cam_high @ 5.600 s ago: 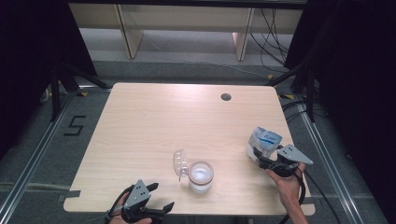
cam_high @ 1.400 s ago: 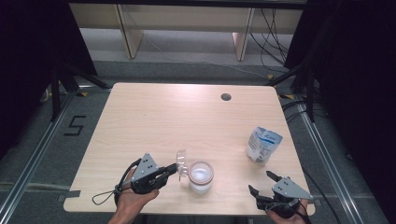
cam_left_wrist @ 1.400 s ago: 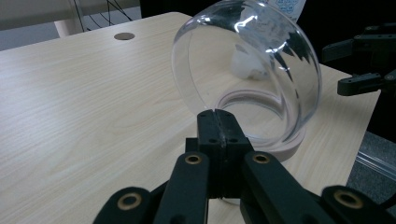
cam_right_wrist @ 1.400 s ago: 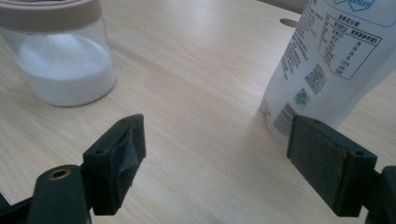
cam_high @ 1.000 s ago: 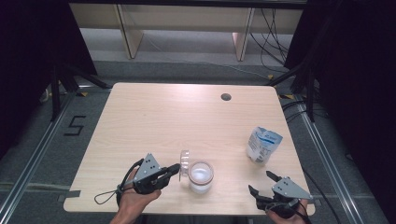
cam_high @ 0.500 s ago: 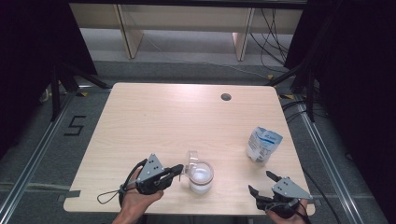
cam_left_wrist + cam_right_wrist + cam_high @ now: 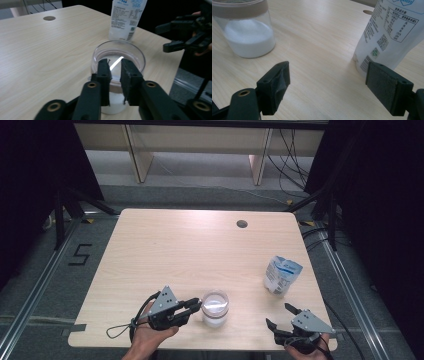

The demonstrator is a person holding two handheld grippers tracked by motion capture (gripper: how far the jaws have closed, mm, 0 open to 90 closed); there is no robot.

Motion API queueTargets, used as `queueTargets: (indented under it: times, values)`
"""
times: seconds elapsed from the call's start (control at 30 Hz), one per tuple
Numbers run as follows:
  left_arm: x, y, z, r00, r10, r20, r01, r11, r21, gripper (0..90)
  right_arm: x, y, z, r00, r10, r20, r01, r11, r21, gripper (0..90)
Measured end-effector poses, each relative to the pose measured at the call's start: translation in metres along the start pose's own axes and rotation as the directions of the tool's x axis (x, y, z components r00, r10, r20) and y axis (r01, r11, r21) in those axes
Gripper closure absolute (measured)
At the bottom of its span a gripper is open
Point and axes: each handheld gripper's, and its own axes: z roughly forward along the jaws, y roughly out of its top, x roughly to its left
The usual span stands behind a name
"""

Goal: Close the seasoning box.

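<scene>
Lid (image 7: pixel 117 53) now on jar (image 7: pixel 215 308); pouch (image 7: pixel 281 275) well apart.

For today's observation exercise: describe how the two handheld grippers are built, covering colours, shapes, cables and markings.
The left gripper and the right gripper are each black, with two flat jaws, brass-coloured rivets at the joints and a grey three-cornered plate dotted with small dark spots on top. A thin black cable loops from the left one. No sleeves are visible.
</scene>
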Motion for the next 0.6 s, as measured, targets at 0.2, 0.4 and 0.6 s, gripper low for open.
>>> queueTargets:
  times: [0.2,0.4,0.6]
  values:
    - [-0.0015,-0.0002,-0.0034,0.9992,-0.024,0.033,0.023,0.9997,0.004,58.3,0.0010,0.0000,-0.0006,0.9981,0.051,-0.034,-0.052,0.999,-0.005,20.4]
    - [-0.0032,-0.0040,-0.0062,0.9980,-0.058,0.024,0.058,0.9983,0.012,42.5,0.0031,0.0015,-0.0015,0.9937,0.083,-0.076,-0.085,0.996,-0.028,20.4]
    - [-0.0033,-0.0065,-0.0068,0.9977,-0.068,0.010,0.067,0.9971,0.035,35.5,0.0040,0.0019,-0.0033,0.9911,0.094,-0.094,-0.099,0.994,-0.047,20.4]
